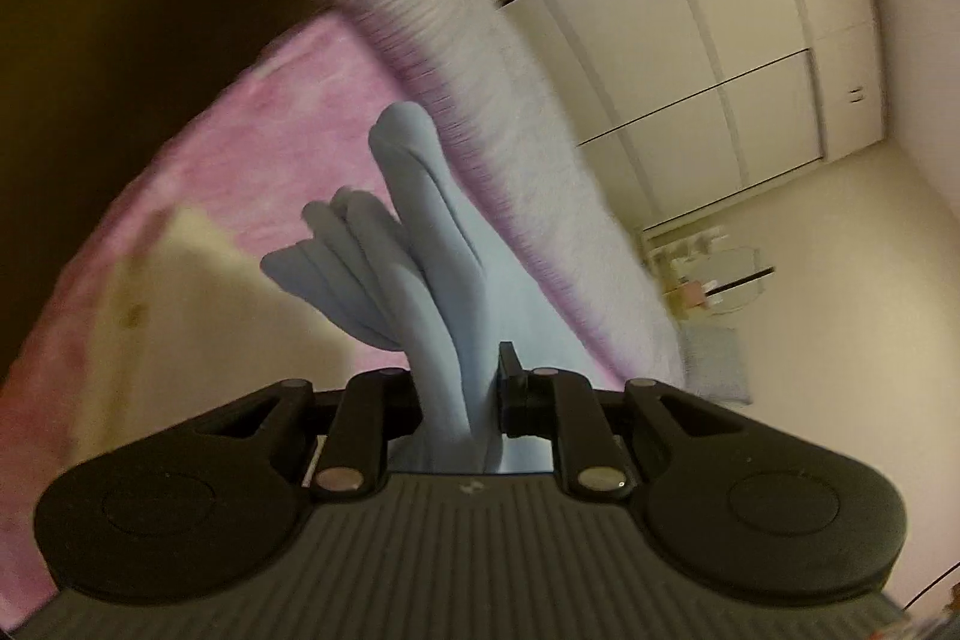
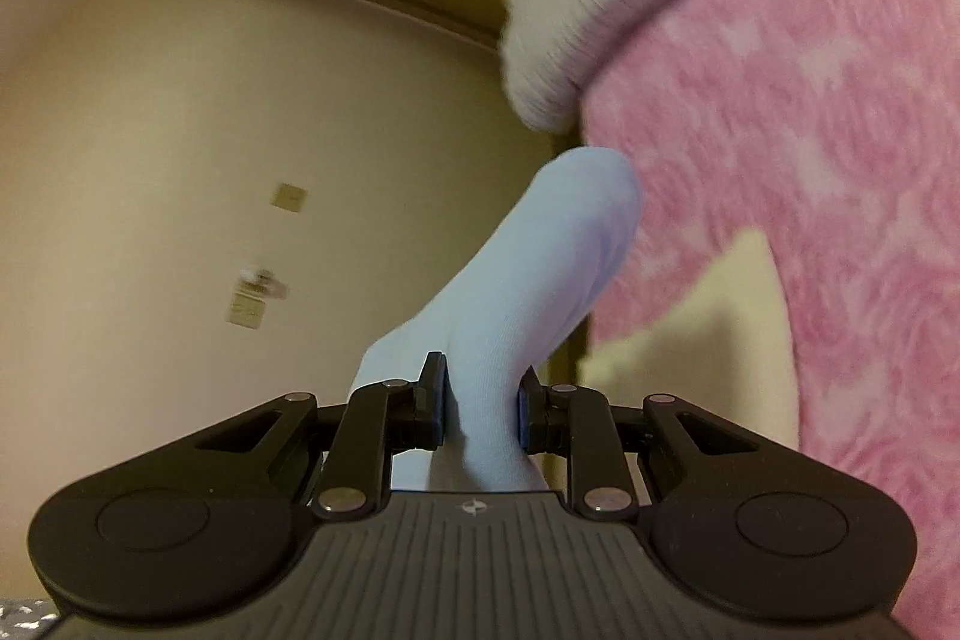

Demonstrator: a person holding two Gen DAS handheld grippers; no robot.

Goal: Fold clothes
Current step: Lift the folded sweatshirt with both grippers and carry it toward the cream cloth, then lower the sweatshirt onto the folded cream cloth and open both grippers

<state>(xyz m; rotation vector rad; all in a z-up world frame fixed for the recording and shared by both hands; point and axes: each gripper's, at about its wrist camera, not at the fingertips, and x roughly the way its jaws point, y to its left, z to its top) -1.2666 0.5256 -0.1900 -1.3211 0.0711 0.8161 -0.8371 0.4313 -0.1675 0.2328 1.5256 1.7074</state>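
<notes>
The left gripper (image 1: 459, 397) and the right gripper (image 2: 480, 409) each clamp their fingers on bunched light-blue cloth (image 2: 540, 268) above a pink blanket (image 2: 810, 130).

The left gripper (image 1: 459, 400) is matte black plastic. Two rounded, paddle-shaped lobes flank a grey ribbed plate with a small pale logo near its front edge. Each lobe bears a shallow circular recess and a triangular cutout. Straight black linkage bars pivot on silver rivets, two to a side. The right gripper (image 2: 480, 409) has the same build: black lobes, ribbed grey plate, logo, silver rivets. Its fingertips (image 2: 433, 403) carry dark blue pads on their inner faces.
</notes>
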